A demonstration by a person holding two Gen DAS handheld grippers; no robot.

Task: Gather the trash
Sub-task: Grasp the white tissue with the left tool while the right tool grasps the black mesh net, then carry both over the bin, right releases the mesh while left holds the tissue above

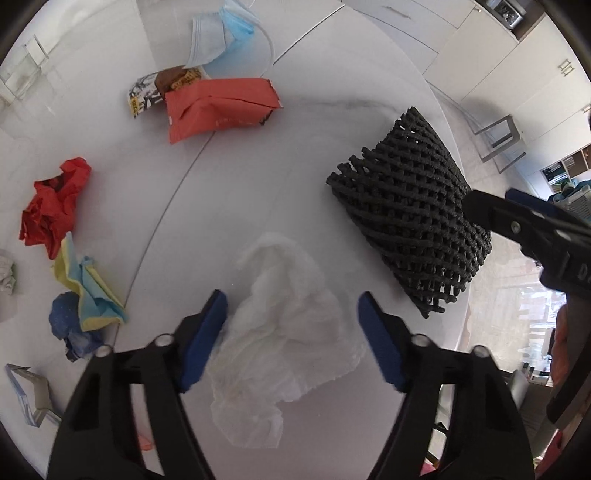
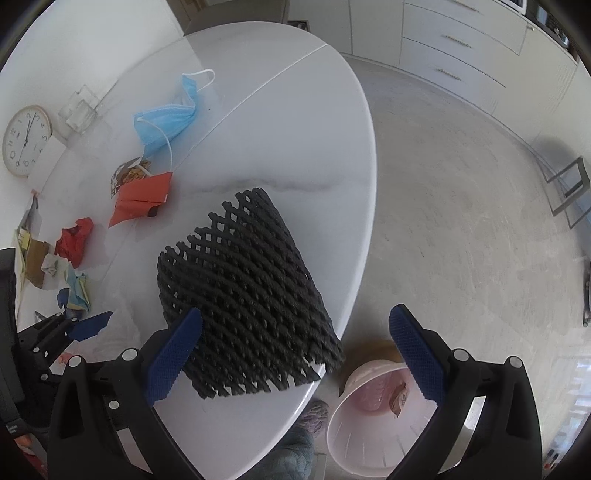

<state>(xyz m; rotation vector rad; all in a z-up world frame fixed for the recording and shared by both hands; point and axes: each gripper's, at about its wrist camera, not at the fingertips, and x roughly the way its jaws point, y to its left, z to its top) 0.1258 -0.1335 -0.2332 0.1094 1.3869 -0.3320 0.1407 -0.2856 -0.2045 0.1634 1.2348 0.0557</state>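
Left wrist view, nearest first: the left gripper [image 1: 291, 332] points down at a crumpled white tissue [image 1: 284, 332] lying on the white surface [image 1: 258, 177]. Its jaws stand partly apart with the tissue between them; the left pad is at the tissue's edge, the right pad clear of it, so nothing is clamped. Left of the tissue lie a blue and yellow paper scrap [image 1: 88, 295] and a crumpled red paper [image 1: 53, 206]. Farther off are a red wrapper [image 1: 218, 107] and, beyond it, a blue face mask [image 1: 221, 33].

Right wrist view: the right gripper [image 2: 295, 354] hangs with jaws wide apart and empty. Its left pad overlaps the near edge of a black foam net [image 2: 243, 295] that lies at the rim of the surface; the right pad hangs past the rim, above a pink bin [image 2: 376, 428] on the floor. A round clock [image 2: 26, 140] leans far off at the left.
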